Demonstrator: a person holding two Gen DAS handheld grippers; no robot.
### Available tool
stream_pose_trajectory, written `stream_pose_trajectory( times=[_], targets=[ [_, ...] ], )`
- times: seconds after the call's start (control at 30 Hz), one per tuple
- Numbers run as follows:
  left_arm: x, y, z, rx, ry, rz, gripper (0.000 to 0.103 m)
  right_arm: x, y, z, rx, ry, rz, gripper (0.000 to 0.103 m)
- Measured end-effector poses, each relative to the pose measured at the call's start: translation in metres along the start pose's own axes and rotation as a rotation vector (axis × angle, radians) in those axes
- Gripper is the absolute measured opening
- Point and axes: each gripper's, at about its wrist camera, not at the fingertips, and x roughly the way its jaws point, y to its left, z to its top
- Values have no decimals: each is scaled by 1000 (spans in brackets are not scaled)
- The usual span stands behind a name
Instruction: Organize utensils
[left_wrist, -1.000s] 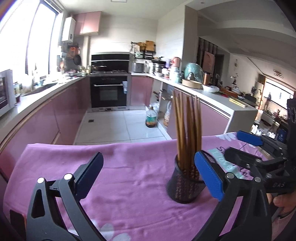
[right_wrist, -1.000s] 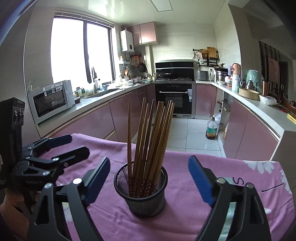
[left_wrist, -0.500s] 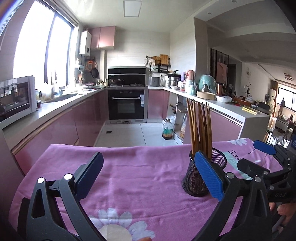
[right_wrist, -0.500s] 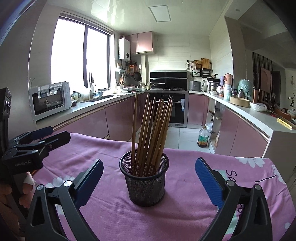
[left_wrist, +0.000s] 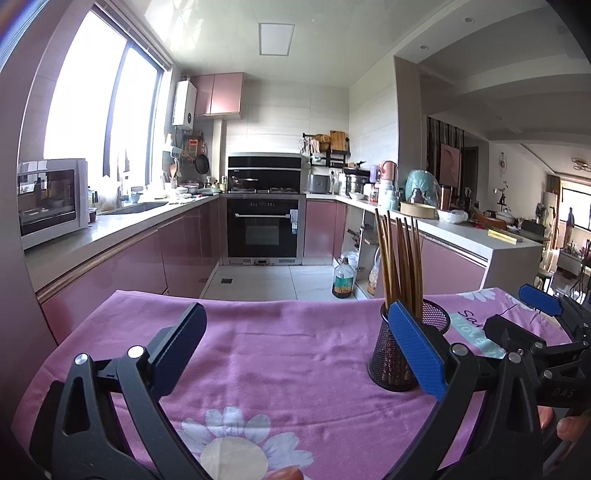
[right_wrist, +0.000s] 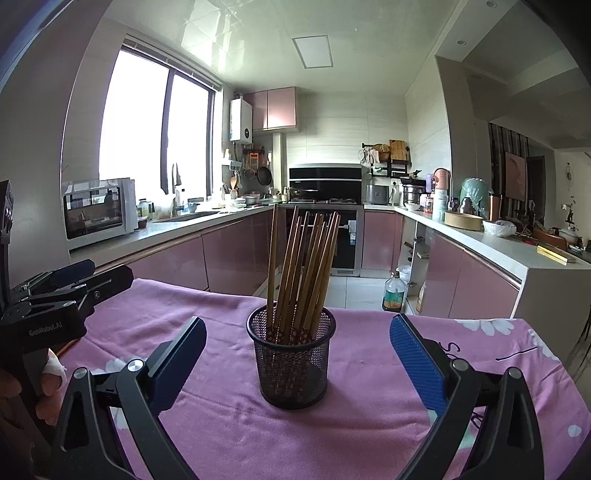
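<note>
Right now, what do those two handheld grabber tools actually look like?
Both match: black plastic frames with triangular cut-outs and silver rivets, each finger faced with a flat blue textured pad. The left gripper carries white lettering on its body; the right gripper looks identical. No cables or sleeves show.

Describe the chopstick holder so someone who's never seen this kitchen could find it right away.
Look at the table draped in a pink flowered cloth in front of the pink kitchen cabinets. Standing upright on it is a black wire-mesh cup with a bundle of brown wooden chopsticks fanning out of its top. Apart from the grippers, it is the only object in view on the cloth.
</note>
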Motion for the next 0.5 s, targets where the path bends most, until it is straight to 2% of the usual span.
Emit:
stream_pose_trajectory(
  times=[0.27, 0.5],
  targets=[
    [-12, -2, -6, 9, -40, 28, 97, -8, 3, -3, -5, -29, -35, 96],
    [-17, 2, -11, -19, -30, 36, 97, -16, 5, -4, 0, -55, -52, 96]
  ],
)
